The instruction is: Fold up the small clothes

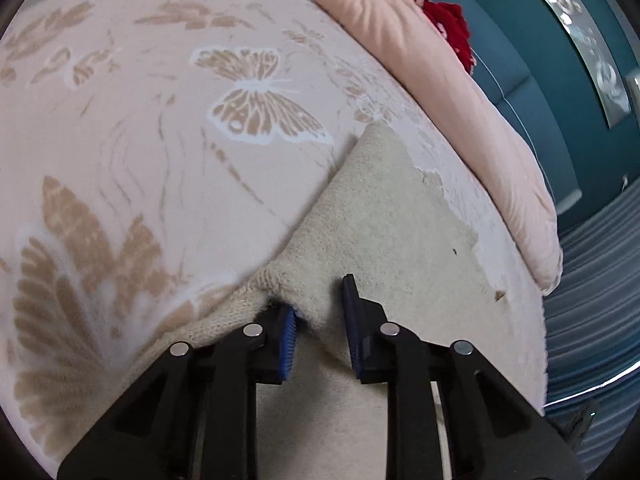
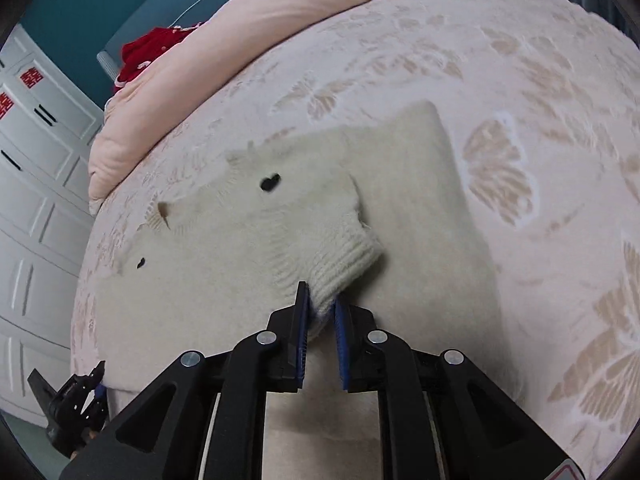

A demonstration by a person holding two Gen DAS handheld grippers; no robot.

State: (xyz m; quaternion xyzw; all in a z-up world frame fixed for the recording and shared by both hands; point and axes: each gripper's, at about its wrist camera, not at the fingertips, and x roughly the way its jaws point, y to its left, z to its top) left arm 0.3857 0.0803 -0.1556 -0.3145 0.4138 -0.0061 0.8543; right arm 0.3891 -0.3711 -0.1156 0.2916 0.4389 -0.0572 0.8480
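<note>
Right gripper (image 2: 321, 304) pinches the cream sweater's ribbed cuff (image 2: 352, 260); left gripper (image 1: 320, 300) clamps its hem (image 1: 256, 300). Carry both edges level for a square fold.

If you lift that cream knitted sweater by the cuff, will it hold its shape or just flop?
Probably flop: the cream sweater is soft knit and already bunches between the right hand-held gripper's pads at the ribbed cuff. It looks light, lying flat and thin on the butterfly blanket. Slipping seems unlikely, since the fuzzy yarn should catch on the ridged blue pads.
</note>
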